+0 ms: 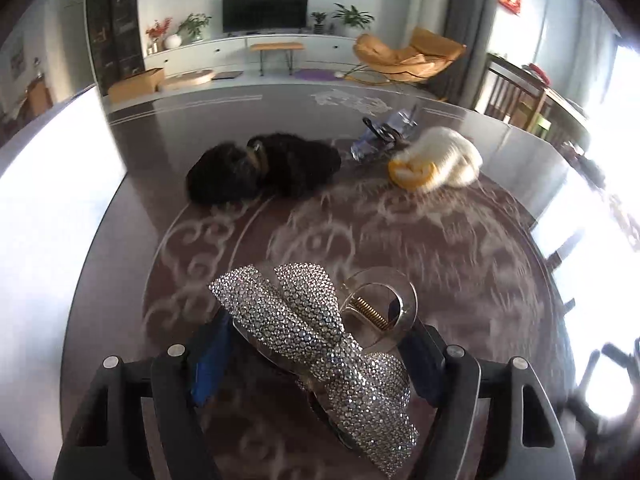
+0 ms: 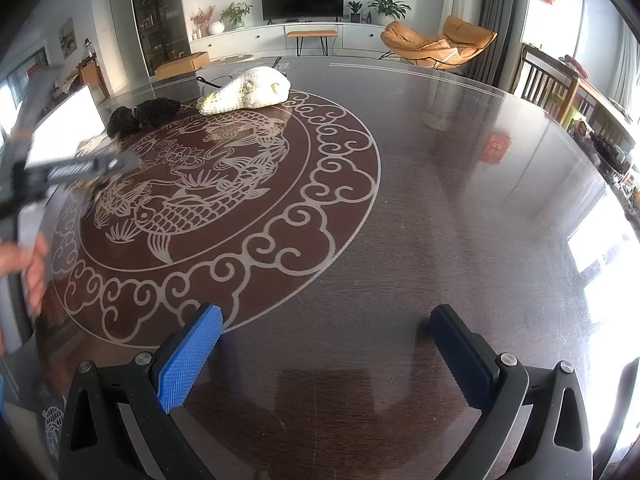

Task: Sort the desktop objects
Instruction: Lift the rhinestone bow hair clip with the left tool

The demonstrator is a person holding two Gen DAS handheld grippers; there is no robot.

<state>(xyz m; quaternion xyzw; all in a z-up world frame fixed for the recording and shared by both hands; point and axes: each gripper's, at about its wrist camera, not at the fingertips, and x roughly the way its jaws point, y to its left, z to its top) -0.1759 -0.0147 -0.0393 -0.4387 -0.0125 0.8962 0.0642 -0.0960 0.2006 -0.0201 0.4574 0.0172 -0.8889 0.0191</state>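
Note:
My left gripper [image 1: 316, 354] is shut on a rhinestone bow hair clip [image 1: 312, 336] with a clear claw [image 1: 380, 306], held above the dark round table [image 1: 440, 248]. Beyond it lie a black furry item [image 1: 264, 168], a blue-clear hair clip [image 1: 382, 136] and a white and yellow knitted item [image 1: 438, 160]. My right gripper [image 2: 324, 356] is open and empty above the table's bare part [image 2: 460, 200]. In the right wrist view the left gripper [image 2: 80, 168] is blurred at the far left, with the white knitted item [image 2: 248, 90] and the black furry item [image 2: 142, 116] behind it.
The table carries a pale fish and cloud pattern [image 2: 208, 184]. A white panel [image 1: 52, 200] stands at the left edge. Wooden chairs [image 2: 548, 84] stand at the right. A TV, a cabinet and an orange chair are far behind.

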